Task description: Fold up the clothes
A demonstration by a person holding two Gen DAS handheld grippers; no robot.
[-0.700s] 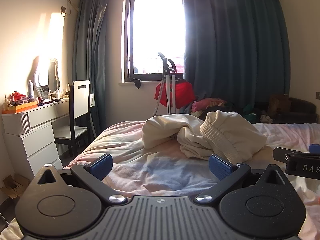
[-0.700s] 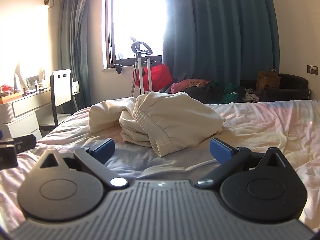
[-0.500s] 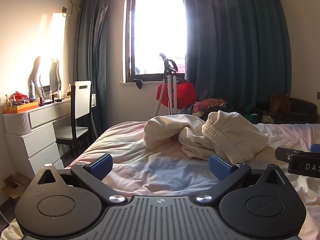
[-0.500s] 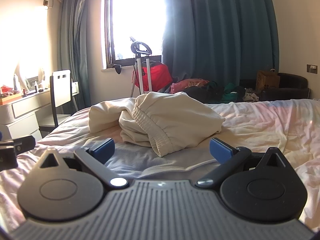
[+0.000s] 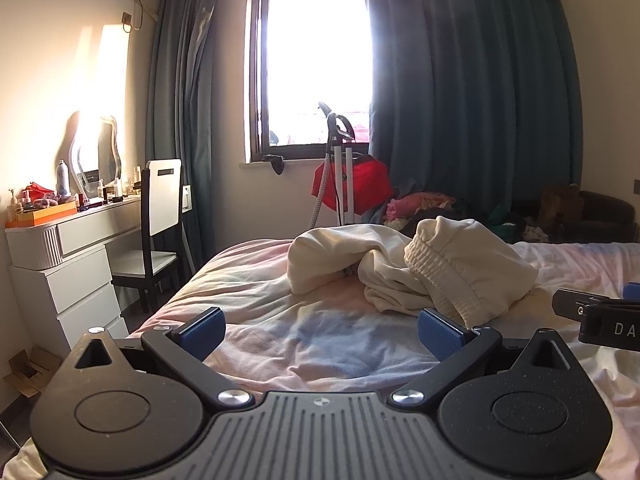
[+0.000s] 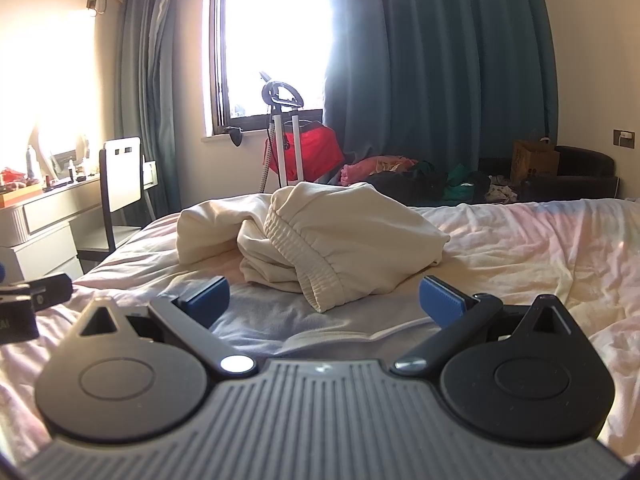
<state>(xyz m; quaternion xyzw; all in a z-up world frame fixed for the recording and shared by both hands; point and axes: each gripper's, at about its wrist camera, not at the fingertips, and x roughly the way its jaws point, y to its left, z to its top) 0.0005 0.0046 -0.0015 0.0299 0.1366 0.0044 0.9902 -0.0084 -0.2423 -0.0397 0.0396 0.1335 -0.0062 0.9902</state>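
Sweatpants (image 5: 412, 268) bunched on the bed (image 5: 256, 280), ahead of both grippers. Left gripper (image 5: 320, 330) beside right gripper (image 6: 324, 300), low over the bed. Behind the bed, garment steamer (image 5: 340, 168) under the window (image 5: 312, 68). Left of the bed, chair (image 5: 160, 208) by the dresser (image 5: 72, 272).

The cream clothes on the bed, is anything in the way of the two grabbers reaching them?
No. Only bare bedsheet lies between the open right gripper and the cream clothes, and likewise for the open left gripper.

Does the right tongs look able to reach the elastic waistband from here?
Probably yes: right tongs are open, facing the waistband of the cream garment, with only bare bedsheet between.
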